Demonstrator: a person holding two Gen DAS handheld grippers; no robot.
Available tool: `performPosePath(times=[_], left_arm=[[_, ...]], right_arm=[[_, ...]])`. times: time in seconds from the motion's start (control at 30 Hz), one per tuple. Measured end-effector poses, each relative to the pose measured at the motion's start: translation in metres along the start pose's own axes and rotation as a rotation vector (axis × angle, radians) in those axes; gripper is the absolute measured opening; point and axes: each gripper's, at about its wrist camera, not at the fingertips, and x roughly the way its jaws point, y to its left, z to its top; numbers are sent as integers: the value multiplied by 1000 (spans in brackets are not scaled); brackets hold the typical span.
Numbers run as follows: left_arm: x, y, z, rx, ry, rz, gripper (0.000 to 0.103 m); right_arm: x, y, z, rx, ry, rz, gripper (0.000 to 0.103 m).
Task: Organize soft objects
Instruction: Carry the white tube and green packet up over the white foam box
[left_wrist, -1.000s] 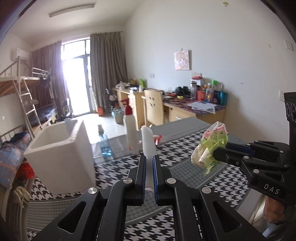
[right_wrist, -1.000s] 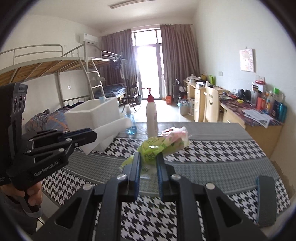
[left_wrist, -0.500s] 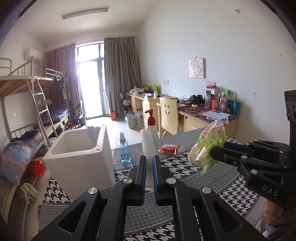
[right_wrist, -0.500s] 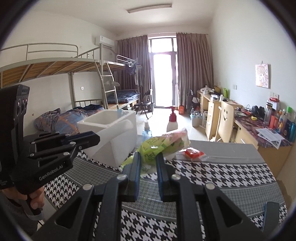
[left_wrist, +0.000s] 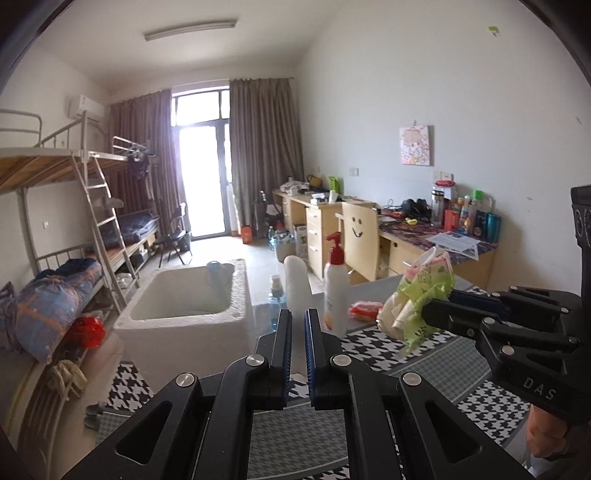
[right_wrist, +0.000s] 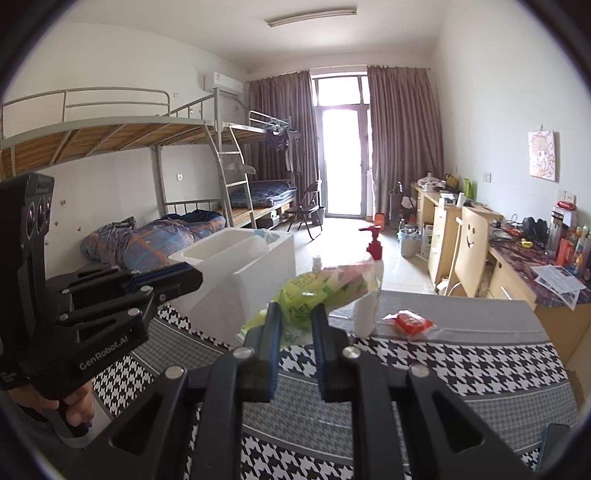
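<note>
You hold a tool in each hand above a surface (right_wrist: 461, 354) covered with a black-and-white houndstooth cloth. The left tool (left_wrist: 297, 354) has its fingers drawn nearly together on a white soft roll (left_wrist: 297, 284) that stands up between them. The right tool (right_wrist: 295, 332) is clamped on a green and pink plastic packet (right_wrist: 317, 291), which hangs in the air beyond its fingers. A white foam box (left_wrist: 184, 321), open at the top, sits at the left edge of the surface, near both tools; something blue lies inside it. A white pump bottle (left_wrist: 335, 291) with a red head, a small spray bottle (left_wrist: 275, 291) and a red packet (right_wrist: 410, 321) stand or lie on the surface beyond the tools.

The likely risks: the packet is slack and held by one end, so it may slip free or snag the box rim. The tall pump bottle stands close to both loads, and a sideways sweep could topple it. The two tools are close together and could collide over the box.
</note>
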Motion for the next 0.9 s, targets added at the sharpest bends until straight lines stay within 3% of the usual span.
performPosePath(times=[0.9], left_arm=[[29, 49, 18, -70, 30, 142, 7]], right_arm=[[45, 27, 32, -82, 44, 104, 20]])
